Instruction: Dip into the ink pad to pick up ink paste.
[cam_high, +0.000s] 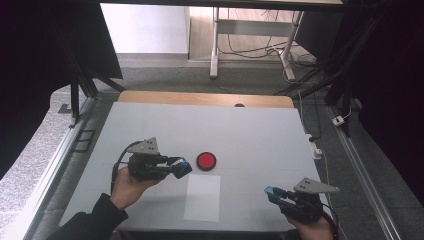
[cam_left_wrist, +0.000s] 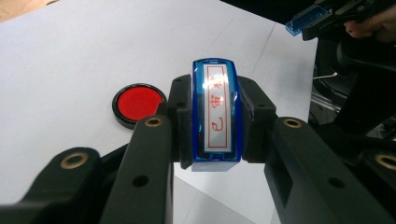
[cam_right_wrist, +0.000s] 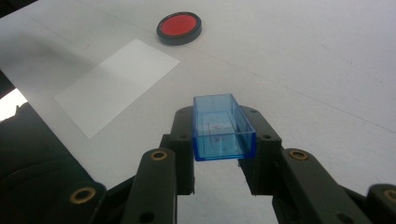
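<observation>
The left tool (cam_high: 184, 168) gripped the blue stamp (cam_left_wrist: 216, 114) just beside the red ink pad (cam_high: 206, 161); the right tool (cam_right_wrist: 219, 154), farther from the pad, clasped the stamp's cap (cam_right_wrist: 223, 127); a tilted dab would likely have inked unevenly or skidded the pad across the bench (cam_high: 250, 130).

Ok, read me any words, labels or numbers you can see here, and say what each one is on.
Stamp, held between the left gripper's fingers: three red Chinese characters in a red frame, mirror-reversed; I can't read them reliably.
Blue cap, red ink pad, white paper: no text visible.
</observation>
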